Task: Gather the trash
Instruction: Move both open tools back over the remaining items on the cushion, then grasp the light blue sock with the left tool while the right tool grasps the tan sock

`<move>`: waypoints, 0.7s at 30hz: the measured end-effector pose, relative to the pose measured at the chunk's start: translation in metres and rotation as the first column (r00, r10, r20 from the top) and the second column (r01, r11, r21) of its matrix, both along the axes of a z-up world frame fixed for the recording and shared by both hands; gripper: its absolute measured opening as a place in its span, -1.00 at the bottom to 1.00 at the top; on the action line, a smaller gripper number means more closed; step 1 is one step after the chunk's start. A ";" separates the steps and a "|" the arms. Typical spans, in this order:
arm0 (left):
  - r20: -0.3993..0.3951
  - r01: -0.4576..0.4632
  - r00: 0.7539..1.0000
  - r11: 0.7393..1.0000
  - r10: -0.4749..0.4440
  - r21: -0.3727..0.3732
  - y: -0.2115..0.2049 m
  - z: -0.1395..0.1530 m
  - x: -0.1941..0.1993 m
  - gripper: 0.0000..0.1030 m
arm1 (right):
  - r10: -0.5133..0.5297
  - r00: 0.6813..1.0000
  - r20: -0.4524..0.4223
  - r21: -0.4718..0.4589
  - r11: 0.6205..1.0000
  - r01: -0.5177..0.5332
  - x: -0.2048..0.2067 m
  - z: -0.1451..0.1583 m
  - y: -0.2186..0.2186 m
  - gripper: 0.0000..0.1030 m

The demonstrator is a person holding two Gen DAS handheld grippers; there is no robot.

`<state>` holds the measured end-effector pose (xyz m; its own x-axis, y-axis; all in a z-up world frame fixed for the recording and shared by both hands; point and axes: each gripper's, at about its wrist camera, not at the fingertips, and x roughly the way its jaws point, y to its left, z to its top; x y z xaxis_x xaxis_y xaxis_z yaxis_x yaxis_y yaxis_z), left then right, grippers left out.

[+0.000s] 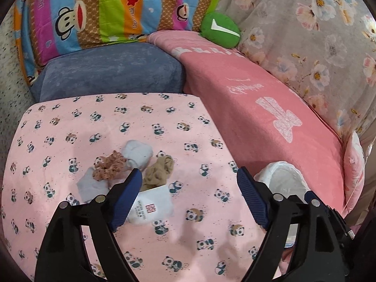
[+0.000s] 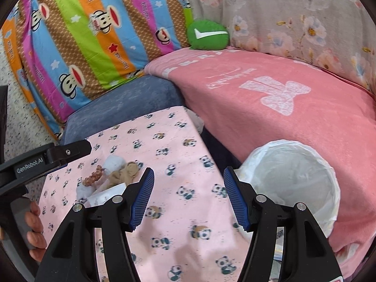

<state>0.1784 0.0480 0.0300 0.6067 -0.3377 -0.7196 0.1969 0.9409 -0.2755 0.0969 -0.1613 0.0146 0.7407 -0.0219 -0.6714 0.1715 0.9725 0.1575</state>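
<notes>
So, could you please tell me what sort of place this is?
Probably a home bedroom or living room: a bright cartoon quilt, a pink blanket over soft furniture, and a lined bin beside a panda-print cloth.

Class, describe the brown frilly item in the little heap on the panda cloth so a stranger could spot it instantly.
Find the pink panda-print cloth in front of the blue cushion. Near its middle lies a small heap of soft scraps. The frilly brown scrunchie sits between two pale grey wads; only it is ruffled and speckled, unlike the smooth tan stocking.
</notes>
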 end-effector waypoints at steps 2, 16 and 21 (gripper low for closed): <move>-0.011 -0.025 1.000 1.000 0.025 0.011 0.015 -0.008 0.002 0.53 | 0.019 1.000 -0.010 0.001 1.000 -0.019 0.006 -0.003 0.011 0.16; -0.161 -0.186 0.968 0.982 0.190 0.040 0.113 -0.086 0.022 0.53 | 0.162 0.982 -0.100 0.019 0.987 -0.161 0.064 -0.044 0.089 0.16; -0.204 -0.192 0.960 0.981 0.194 0.032 0.126 -0.108 0.032 0.52 | 0.185 0.973 -0.136 0.026 0.983 -0.183 0.089 -0.063 0.110 0.16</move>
<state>0.2099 0.1741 -0.0782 0.4985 -0.2192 -0.8387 -0.0483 0.9590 -0.2794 0.1861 -0.0514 -0.0488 0.6320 0.1162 -0.7662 0.0106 0.9873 0.1584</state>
